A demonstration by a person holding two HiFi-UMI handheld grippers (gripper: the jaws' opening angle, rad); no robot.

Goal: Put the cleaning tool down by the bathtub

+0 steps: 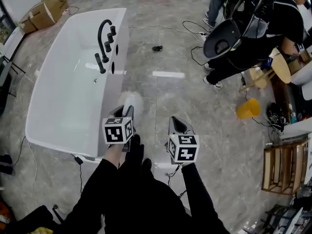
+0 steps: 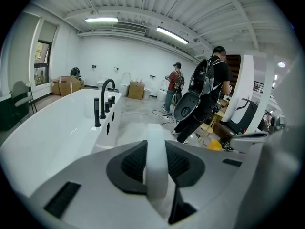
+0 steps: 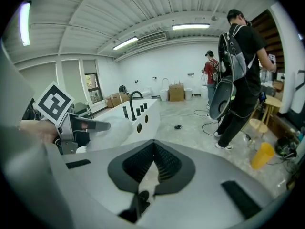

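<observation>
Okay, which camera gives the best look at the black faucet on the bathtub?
The head view: the faucet shows whole from above, handles spread along the bathtub rim. The left gripper view shows it side-on, handles overlapping; the right gripper view, small and distant.

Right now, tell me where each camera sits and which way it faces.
Head view: on the person's head, steeply down onto bathtub, left gripper, right gripper, black sleeves.
Left gripper view: on the left gripper, along jaws clamping the cleaning tool, toward the faucet.
Right gripper view: on the right gripper, along shut, empty jaws; left gripper at left.
Shared: all show the bathtub.
</observation>
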